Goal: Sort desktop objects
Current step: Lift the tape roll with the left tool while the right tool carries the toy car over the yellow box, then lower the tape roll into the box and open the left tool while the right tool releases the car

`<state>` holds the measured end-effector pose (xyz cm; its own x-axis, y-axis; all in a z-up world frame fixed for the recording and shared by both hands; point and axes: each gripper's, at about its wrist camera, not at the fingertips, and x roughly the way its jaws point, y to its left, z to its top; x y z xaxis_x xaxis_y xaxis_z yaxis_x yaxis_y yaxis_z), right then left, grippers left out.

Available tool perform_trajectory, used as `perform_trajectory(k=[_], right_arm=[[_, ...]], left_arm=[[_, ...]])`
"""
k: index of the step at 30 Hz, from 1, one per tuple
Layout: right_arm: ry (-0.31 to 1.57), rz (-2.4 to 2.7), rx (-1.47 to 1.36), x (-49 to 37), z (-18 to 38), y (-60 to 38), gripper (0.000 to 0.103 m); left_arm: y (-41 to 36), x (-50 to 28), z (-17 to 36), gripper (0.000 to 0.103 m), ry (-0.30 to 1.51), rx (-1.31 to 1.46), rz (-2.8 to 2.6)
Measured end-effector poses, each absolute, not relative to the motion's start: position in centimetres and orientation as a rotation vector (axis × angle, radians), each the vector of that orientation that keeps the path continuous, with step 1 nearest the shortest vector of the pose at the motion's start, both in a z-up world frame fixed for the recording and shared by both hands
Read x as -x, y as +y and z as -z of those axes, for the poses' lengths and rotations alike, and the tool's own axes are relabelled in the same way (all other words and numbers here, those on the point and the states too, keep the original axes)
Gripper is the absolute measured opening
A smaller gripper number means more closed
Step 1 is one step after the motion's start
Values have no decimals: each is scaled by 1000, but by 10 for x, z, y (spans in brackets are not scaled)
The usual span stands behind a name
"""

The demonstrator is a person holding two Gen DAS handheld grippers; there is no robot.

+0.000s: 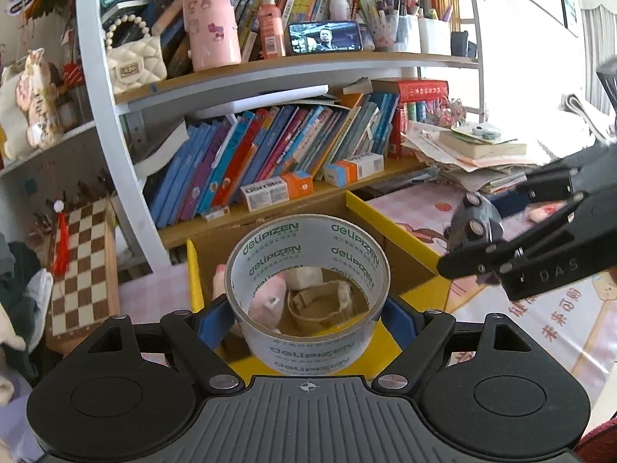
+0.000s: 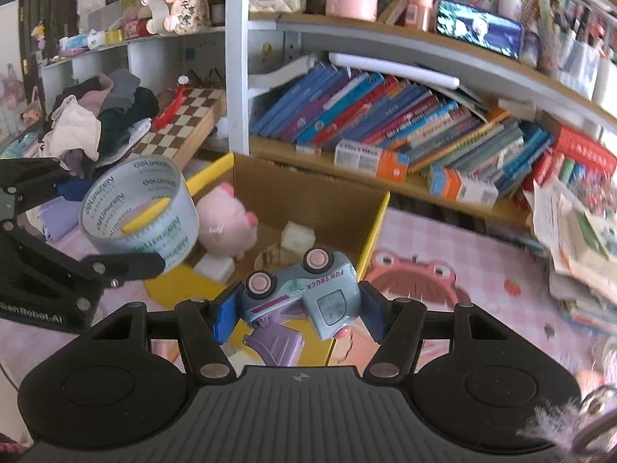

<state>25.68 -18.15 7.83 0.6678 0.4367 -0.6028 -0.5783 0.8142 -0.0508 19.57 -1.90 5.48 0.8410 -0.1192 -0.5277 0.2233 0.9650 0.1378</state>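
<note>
My left gripper [image 1: 307,318] is shut on a clear tape roll [image 1: 307,270] printed "deli", held above the open cardboard box with yellow flaps [image 1: 385,223]. The roll also shows in the right wrist view [image 2: 140,216] at the left. My right gripper [image 2: 299,312] is shut on a blue toy truck [image 2: 304,293], upside down with pink wheels up, near the box's front right corner [image 2: 376,212]. That truck appears in the left wrist view [image 1: 476,227]. Inside the box lie a pink plush pig [image 2: 227,223] and white blocks [image 2: 297,235].
A bookshelf full of leaning books [image 1: 277,146] stands behind the box. A chessboard [image 1: 83,262] leans at the left. A paper stack [image 1: 474,154] sits at the right on the pink patterned tablecloth [image 2: 462,270]. Clothes [image 2: 100,115] are piled at the far left.
</note>
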Motion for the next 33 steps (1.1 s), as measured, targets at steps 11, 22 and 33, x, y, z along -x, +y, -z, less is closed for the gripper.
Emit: perform_trajectory(k=[11,22,33], right_arm=[[519,-635,340,-313,-97,-165,61],[508,-704,442,-369,-90,-129,61],[546,-748,581,-407,-64,-103,61]], left_arm=[[-29,-234,-58,84,556,-251,152],[-39,-279,-46,84,631,-264,152],[-45,-307,-27,84,720,-264,172]])
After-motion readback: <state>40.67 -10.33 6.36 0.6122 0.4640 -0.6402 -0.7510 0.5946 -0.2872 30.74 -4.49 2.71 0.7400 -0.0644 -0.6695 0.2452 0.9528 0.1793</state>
